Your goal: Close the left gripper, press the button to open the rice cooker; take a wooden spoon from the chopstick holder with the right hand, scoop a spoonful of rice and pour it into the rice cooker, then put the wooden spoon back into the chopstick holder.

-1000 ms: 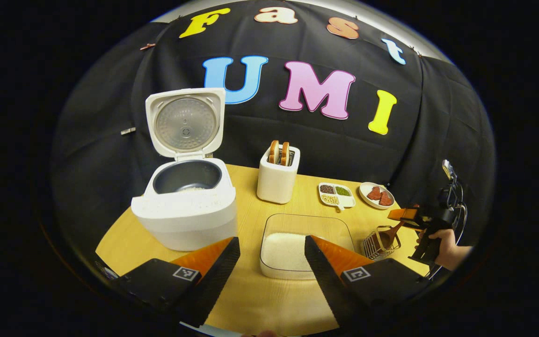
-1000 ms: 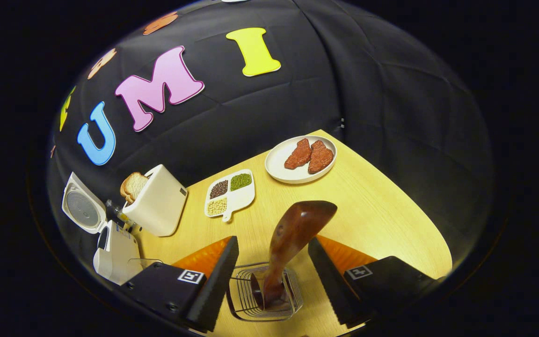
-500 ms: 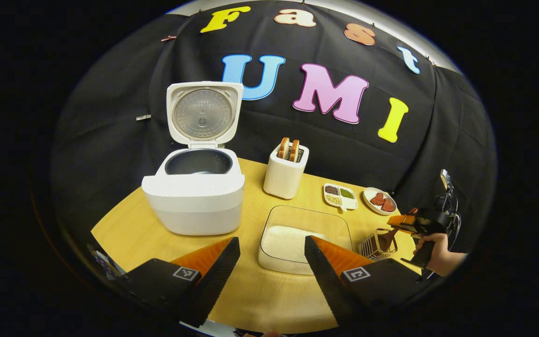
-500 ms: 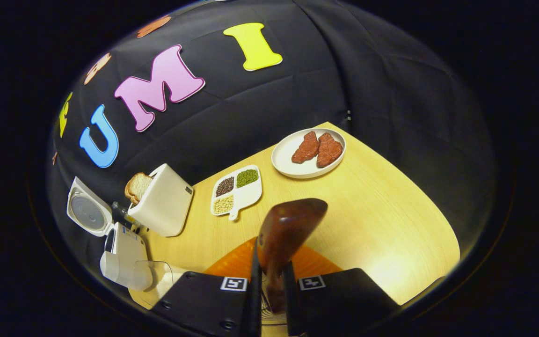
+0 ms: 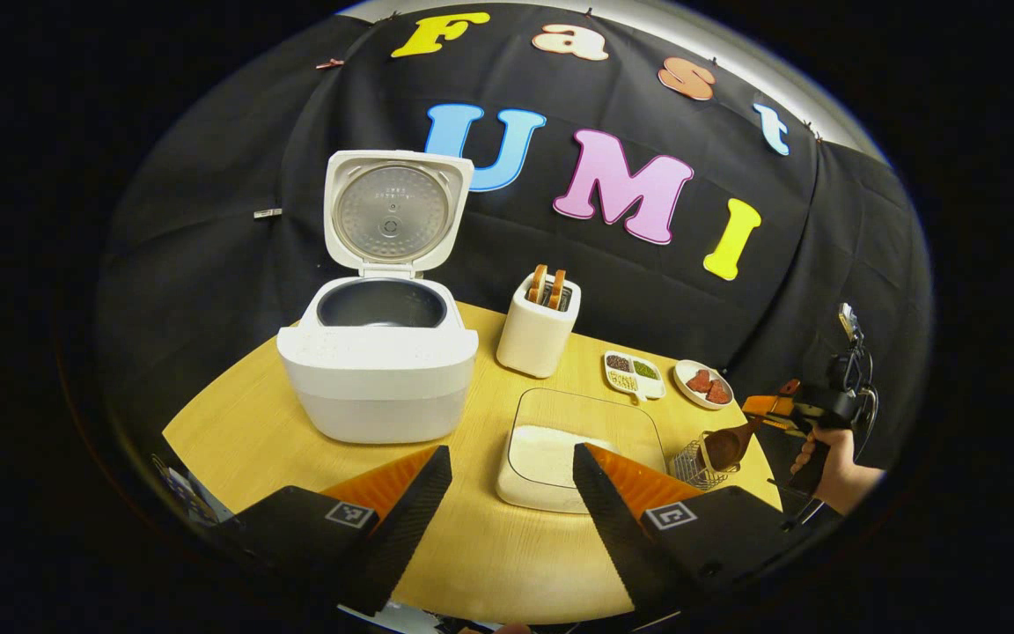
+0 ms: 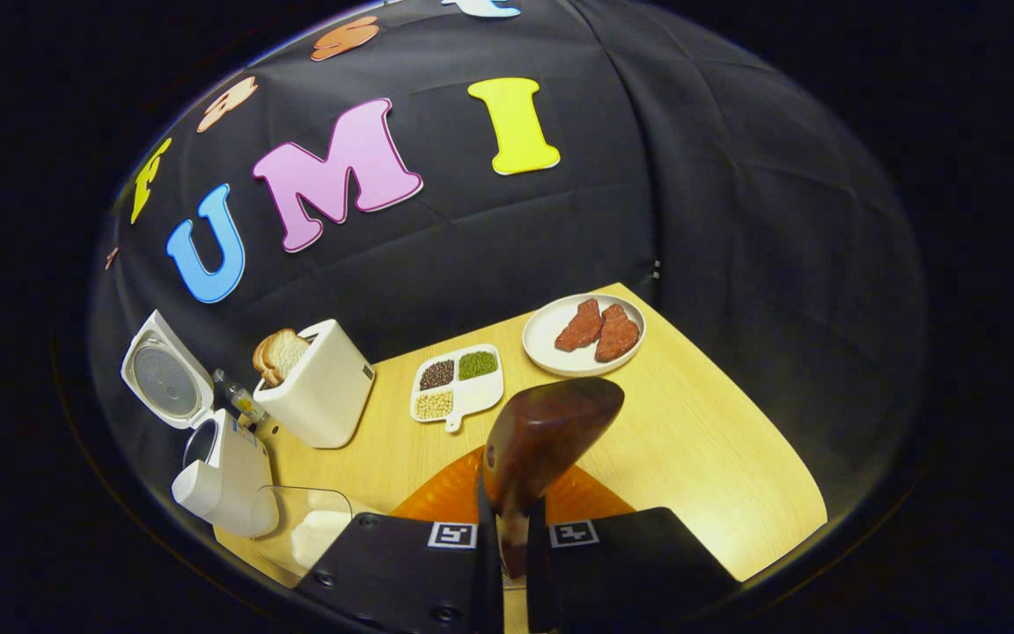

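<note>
Right claw (image 6: 507, 537) grips wooden spoon (image 6: 542, 436); left claw (image 5: 507, 493) gapes.

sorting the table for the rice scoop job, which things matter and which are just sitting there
In the job: rice cooker, wooden spoon in the right gripper, chopstick holder, rice dish.
Lying about: toaster, bean tray, meat plate.

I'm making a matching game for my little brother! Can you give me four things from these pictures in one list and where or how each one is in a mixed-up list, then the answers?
Things:
1. rice cooker
2. wooden spoon
3. toaster
4. round plate

States:
A. holds two bread slices
B. lid standing open
C. carries two reddish meat pieces
D. clamped between the right gripper fingers

Pairs: 1-B, 2-D, 3-A, 4-C
</note>
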